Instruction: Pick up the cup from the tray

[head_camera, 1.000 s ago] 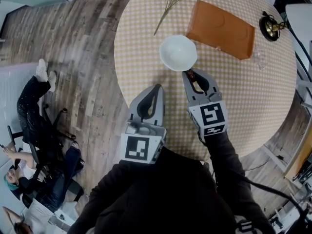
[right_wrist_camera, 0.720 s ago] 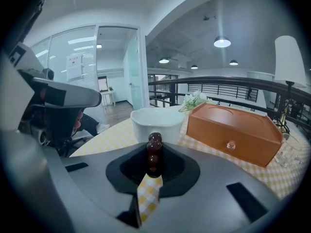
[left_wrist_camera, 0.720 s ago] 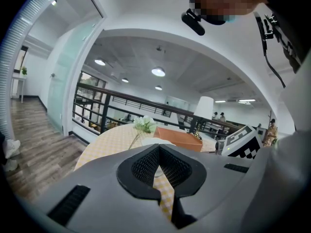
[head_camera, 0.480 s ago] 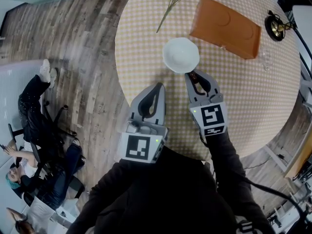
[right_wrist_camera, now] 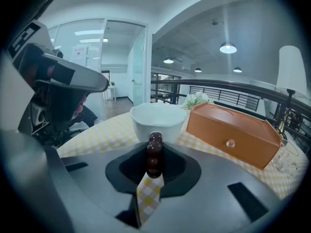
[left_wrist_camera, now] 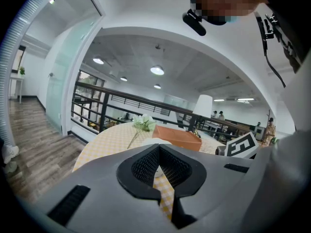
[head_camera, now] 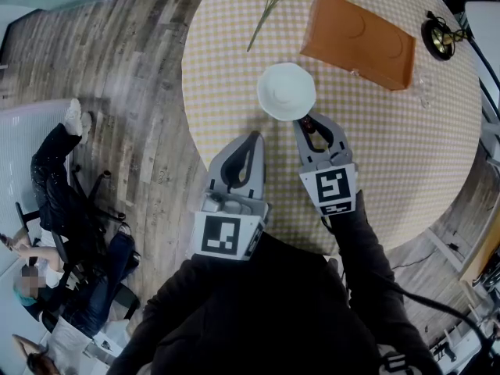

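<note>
A white cup-like bowl [head_camera: 287, 91] stands on the round table with a yellow checked cloth [head_camera: 234, 69]; no tray shows. My right gripper [head_camera: 306, 119] sits just at the bowl's near rim, shut on a dark brown string of beads [right_wrist_camera: 154, 155] that stands upright between the jaws. The right gripper view has the bowl [right_wrist_camera: 158, 120] right beyond those beads. My left gripper [head_camera: 251, 141] hovers over the table's near edge, left of the right one, shut and empty. In the left gripper view the left gripper [left_wrist_camera: 158, 154] points toward the bowl [left_wrist_camera: 156, 141], mostly hidden behind the jaws.
An orange-brown wooden box [head_camera: 359, 37] with a small knob [right_wrist_camera: 230, 143] lies beyond the bowl on the right. Flower stems [head_camera: 269, 6] lie at the far side. A clear glass [right_wrist_camera: 286, 161] and a black lamp base [head_camera: 437, 37] stand at the right. People sit on the floor at lower left [head_camera: 70, 209].
Nothing has visibly changed apart from a slight shift of the head view; both grippers and the bowl keep their places.
</note>
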Action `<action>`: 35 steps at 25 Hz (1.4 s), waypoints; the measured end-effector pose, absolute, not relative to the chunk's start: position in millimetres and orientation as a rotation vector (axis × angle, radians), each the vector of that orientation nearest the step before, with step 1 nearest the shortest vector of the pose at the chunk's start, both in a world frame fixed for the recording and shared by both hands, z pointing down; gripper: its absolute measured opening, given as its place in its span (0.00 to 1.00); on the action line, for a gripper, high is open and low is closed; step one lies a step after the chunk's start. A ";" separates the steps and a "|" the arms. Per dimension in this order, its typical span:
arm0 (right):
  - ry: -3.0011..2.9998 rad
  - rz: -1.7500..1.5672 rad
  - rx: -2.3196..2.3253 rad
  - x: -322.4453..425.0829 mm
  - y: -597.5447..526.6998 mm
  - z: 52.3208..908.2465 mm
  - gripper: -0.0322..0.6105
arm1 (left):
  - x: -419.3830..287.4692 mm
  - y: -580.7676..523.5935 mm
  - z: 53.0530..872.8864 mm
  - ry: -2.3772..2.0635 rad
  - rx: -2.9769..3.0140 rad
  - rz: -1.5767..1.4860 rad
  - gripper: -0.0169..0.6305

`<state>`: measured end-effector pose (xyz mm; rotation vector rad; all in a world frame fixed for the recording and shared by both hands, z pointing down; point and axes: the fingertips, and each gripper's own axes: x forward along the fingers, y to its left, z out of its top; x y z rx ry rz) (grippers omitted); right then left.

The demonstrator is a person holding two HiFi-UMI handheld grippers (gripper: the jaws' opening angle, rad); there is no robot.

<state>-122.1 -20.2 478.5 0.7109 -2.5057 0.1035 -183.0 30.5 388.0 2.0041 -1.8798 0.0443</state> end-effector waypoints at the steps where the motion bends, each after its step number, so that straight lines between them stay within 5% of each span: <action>1: -2.502 0.101 0.716 -121.6 -19.9 479.7 0.11 | -182.2 30.4 387.3 -1.879 2.006 0.045 0.04; 7: -2.469 0.034 0.714 -120.9 -17.7 481.7 0.12 | -177.5 33.4 386.9 -1.870 2.046 0.090 0.04; 10: -2.461 0.062 0.674 -120.8 -13.8 485.4 0.24 | -175.6 32.4 383.7 -1.868 2.058 0.094 0.04; 28: -2.522 0.170 0.966 -11.2 5.2 406.3 0.25 | -77.7 34.0 328.5 -1.721 2.307 0.063 0.04; 35: -2.615 0.265 1.198 45.1 13.8 337.8 0.11 | -32.1 32.7 295.0 -1.688 2.408 0.045 0.03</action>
